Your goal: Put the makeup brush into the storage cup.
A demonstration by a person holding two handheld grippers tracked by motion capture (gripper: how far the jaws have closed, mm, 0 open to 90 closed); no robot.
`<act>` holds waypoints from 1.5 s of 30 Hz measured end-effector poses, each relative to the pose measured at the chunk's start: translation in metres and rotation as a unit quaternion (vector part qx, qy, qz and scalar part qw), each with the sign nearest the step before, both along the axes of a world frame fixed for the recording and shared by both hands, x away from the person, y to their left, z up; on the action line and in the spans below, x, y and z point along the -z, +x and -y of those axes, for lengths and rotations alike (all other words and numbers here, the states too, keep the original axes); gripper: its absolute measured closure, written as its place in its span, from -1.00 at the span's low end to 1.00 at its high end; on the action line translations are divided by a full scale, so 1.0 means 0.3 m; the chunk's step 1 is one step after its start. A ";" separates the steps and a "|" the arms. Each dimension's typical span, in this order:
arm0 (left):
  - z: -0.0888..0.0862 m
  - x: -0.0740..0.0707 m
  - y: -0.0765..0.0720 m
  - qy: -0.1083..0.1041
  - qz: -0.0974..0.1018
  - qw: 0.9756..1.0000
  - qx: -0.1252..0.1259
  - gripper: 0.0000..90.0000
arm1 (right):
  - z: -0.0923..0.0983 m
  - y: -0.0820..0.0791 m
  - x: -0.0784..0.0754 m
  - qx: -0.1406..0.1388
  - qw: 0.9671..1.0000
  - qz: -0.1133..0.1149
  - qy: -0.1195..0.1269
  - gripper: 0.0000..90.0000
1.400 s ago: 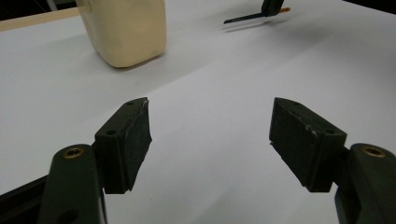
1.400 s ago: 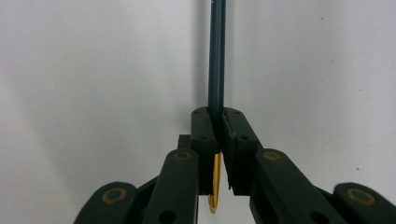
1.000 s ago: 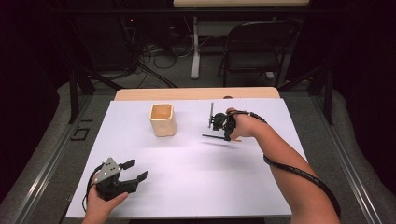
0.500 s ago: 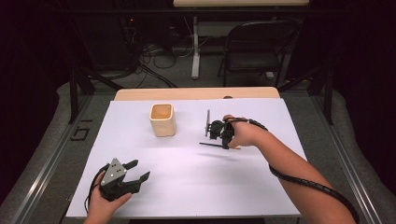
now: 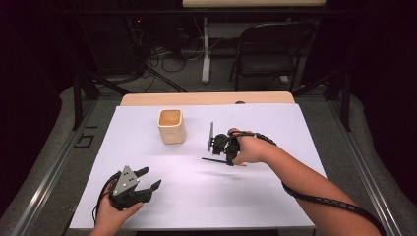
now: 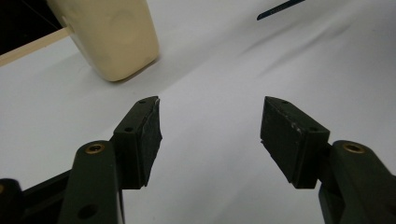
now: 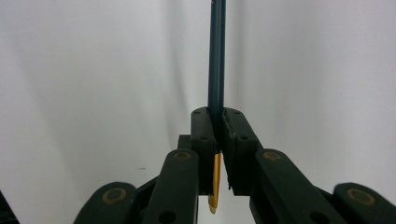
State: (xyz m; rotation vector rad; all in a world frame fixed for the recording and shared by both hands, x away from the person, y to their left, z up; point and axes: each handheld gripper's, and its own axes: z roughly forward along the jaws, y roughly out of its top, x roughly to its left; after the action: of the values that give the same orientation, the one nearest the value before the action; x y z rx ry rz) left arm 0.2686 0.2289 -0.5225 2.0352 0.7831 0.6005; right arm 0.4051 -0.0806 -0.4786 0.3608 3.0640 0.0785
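My right gripper (image 5: pixel 227 153) is over the middle of the white table cover, shut on a thin dark teal pencil (image 5: pixel 210 160) that sticks out to the left, low above the sheet. In the right gripper view the jaws (image 7: pixel 217 114) clamp the pencil (image 7: pixel 216 56) near its yellow end, and the shaft runs straight ahead. My left gripper (image 5: pixel 147 179) rests near the front left, open with nothing between its pads (image 6: pixel 210 126). A cream cup (image 5: pixel 171 126) stands upright at the back centre-left; the left gripper view has the cup (image 6: pixel 109 32) ahead on the left and the pencil (image 6: pixel 280 8) far off.
The white sheet (image 5: pixel 295 128) covers a wooden table whose bare back edge (image 5: pixel 206 98) shows behind it. Behind the table a folding chair (image 5: pixel 270 49) and floor cables sit in a dark room. A black cable trails along the right forearm (image 5: pixel 319 199).
The right hand has carried the pencil nearer and a little left, away from the back of the table. The left gripper has shifted slightly right and stays open.
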 end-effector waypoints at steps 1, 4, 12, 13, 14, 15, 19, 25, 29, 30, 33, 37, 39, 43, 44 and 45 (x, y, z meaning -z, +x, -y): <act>0.004 -0.001 0.000 0.002 0.001 1.000 0.000 -0.15 | -0.005 -0.008 -0.002 -0.002 1.000 0.000 0.003 0.86; 0.022 -0.003 0.002 0.017 0.004 1.000 0.006 -0.13 | -0.019 -0.026 -0.008 -0.005 1.000 -0.002 0.007 0.86; 0.099 -0.008 0.003 0.091 0.032 0.995 0.020 -0.11 | -0.044 -0.058 -0.005 -0.013 0.999 -0.013 0.026 0.86; 0.113 -0.009 0.003 0.101 0.035 0.994 0.023 -0.11 | -0.043 -0.058 -0.003 -0.012 0.999 -0.013 0.026 0.86; 0.113 -0.009 0.003 0.101 0.035 0.994 0.023 -0.11 | -0.043 -0.058 -0.003 -0.012 0.999 -0.013 0.026 0.86; 0.131 -0.009 0.004 0.115 0.040 0.992 0.026 -0.11 | -0.040 -0.058 0.002 -0.009 0.999 -0.015 0.027 0.86; 0.196 -0.006 0.008 0.161 0.059 0.984 0.045 -0.11 | -0.035 -0.060 0.008 -0.008 0.999 -0.018 0.026 0.86; 0.255 0.001 0.007 0.205 0.082 0.973 0.061 -0.10 | -0.033 -0.068 0.014 -0.009 0.999 -0.017 0.028 0.86; 0.299 0.009 0.001 0.239 0.110 0.962 0.077 -0.10 | -0.033 -0.072 0.017 -0.013 0.999 -0.017 0.025 0.86; 0.306 0.010 0.000 0.245 0.112 0.960 0.080 -0.09 | -0.033 -0.073 0.017 -0.013 0.999 -0.018 0.024 0.86; 0.318 0.012 -0.001 0.255 0.119 0.956 0.082 -0.09 | -0.032 -0.075 0.018 -0.012 0.999 -0.018 0.026 0.86; 0.348 0.014 -0.002 0.281 0.138 0.946 0.082 -0.09 | -0.033 -0.078 0.018 -0.015 0.999 -0.017 0.029 0.86; 0.355 0.015 -0.002 0.284 0.142 0.945 0.081 -0.08 | -0.033 -0.078 0.018 -0.015 0.999 -0.018 0.029 0.86; 0.387 0.021 -0.007 0.308 0.165 0.933 0.083 -0.06 | -0.034 -0.079 0.019 -0.017 0.999 -0.018 0.029 0.86; 0.387 0.021 -0.007 0.308 0.165 0.933 0.083 -0.05 | -0.035 -0.081 0.018 -0.016 0.999 -0.019 0.028 0.86; 0.397 0.022 -0.008 0.327 0.172 0.925 0.089 -0.05 | -0.036 -0.081 0.017 -0.016 0.999 -0.019 0.028 0.86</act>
State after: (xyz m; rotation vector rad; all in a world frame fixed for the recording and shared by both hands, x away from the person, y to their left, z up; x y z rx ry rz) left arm 0.2661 0.1099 -0.5290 2.4521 0.1835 1.1904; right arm 0.3808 -0.0700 -0.4837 0.3212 3.1111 0.1596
